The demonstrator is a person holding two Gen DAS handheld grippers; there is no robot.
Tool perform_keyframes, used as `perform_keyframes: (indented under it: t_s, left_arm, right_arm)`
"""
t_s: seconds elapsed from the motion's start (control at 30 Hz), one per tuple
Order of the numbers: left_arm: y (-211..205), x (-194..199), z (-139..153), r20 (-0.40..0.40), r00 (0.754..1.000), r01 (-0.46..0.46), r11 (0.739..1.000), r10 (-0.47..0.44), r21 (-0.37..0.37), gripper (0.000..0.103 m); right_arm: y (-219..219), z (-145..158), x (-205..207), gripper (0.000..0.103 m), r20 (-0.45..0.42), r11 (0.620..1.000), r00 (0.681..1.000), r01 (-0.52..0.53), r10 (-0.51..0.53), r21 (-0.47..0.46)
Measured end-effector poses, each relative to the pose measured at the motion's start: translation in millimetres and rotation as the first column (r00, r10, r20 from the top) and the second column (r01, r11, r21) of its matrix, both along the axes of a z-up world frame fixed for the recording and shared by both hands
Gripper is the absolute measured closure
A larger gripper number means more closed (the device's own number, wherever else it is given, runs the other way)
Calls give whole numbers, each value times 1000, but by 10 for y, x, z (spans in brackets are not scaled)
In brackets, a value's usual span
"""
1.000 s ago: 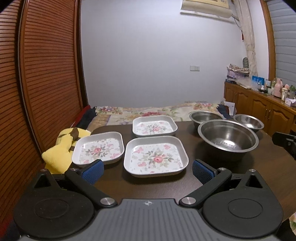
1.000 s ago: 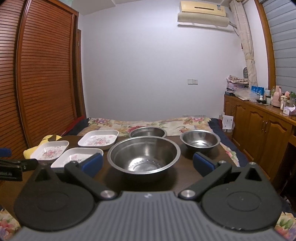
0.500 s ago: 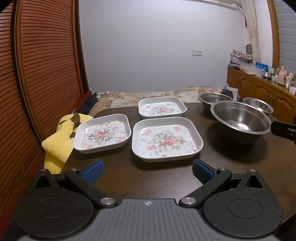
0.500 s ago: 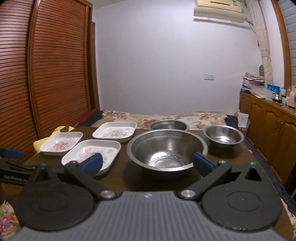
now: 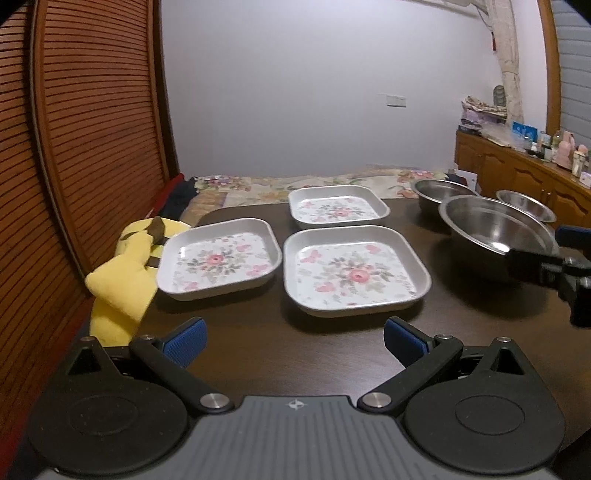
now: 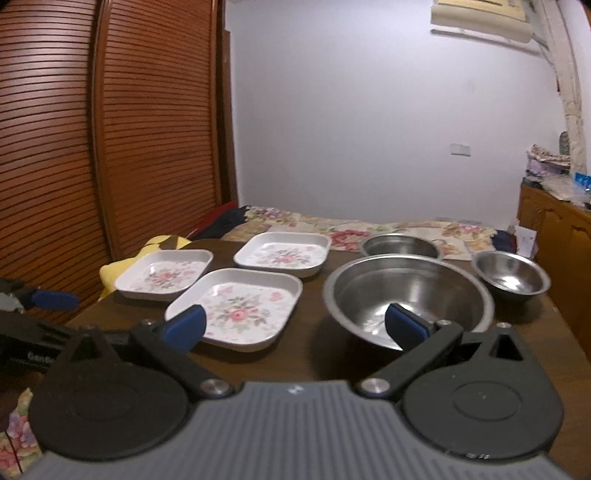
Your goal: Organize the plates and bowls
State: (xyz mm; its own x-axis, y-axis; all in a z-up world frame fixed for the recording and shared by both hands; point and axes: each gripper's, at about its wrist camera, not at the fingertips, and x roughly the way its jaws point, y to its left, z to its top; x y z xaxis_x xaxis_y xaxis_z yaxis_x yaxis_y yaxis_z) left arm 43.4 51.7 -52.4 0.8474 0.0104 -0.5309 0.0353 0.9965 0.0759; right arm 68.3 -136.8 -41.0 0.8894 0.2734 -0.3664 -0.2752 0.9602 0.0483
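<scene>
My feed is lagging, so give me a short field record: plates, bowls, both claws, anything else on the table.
plates: three square floral plates, unstacked: near plate, left plate, far plate
bowls: three steel bowls, unstacked: large bowl, far bowl, small bowl
left claw: open, holding nothing, facing the near plate
right claw: open, holding nothing, between near plate and large bowl
other: yellow plush toy at the table's left edge

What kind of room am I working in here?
Probably a home bedroom: a bed with a floral bedspread lies beyond the dark table, beside a louvered wooden wardrobe and a wall air conditioner.
</scene>
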Motion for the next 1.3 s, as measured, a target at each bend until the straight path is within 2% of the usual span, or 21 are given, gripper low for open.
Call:
perform_keyframes:
  t_s: [0.13,0.2,0.23,0.33,0.43,0.6,0.7,0.87,1.17,1.3]
  left_arm:
    - [105,91,13,15,1000,-14,999,13,36,0]
    - [173,151,27,19,1000,-21,999,21,39,0]
    - [207,176,35,21,1000,-20,999,19,36,0]
    - [296,269,55,20,1000,-14,1000,14,22,0]
    - [351,330,62,23,1000,11,1000,-11,-5,0]
    - [363,450,19,30,998,48,999,-48,-14,0]
    - [387,533,-29,14,997,74,996,-73,-54,3]
    - [383,663,-96,-13,995,95,991,-96,-92,22]
    - [374,865,-207,-44,991,117,985,-124,-128,52]
    - [359,914,-243,-52,990,126,983,-134,-135,62]
  right_arm:
    - [124,-10,60,2,-11,1000,999,-31,31,-5]
    - [182,-8,94,13,-15,999,999,-44,44,-12]
    - [206,-9,111,14,-20,999,999,-51,51,-15]
    - [297,-24,174,15,-38,997,997,-70,69,-15]
    - [352,-47,219,20,-65,996,994,-84,83,-5]
    - [448,-132,329,32,-110,995,989,-95,94,-2]
    - [474,-185,406,39,-134,996,987,-88,87,2]
    - [488,-243,493,50,-161,997,984,-77,75,-2]
    - [511,-310,610,57,-183,999,982,-50,46,-12]
    - [523,-334,638,58,-187,999,982,-41,36,-22]
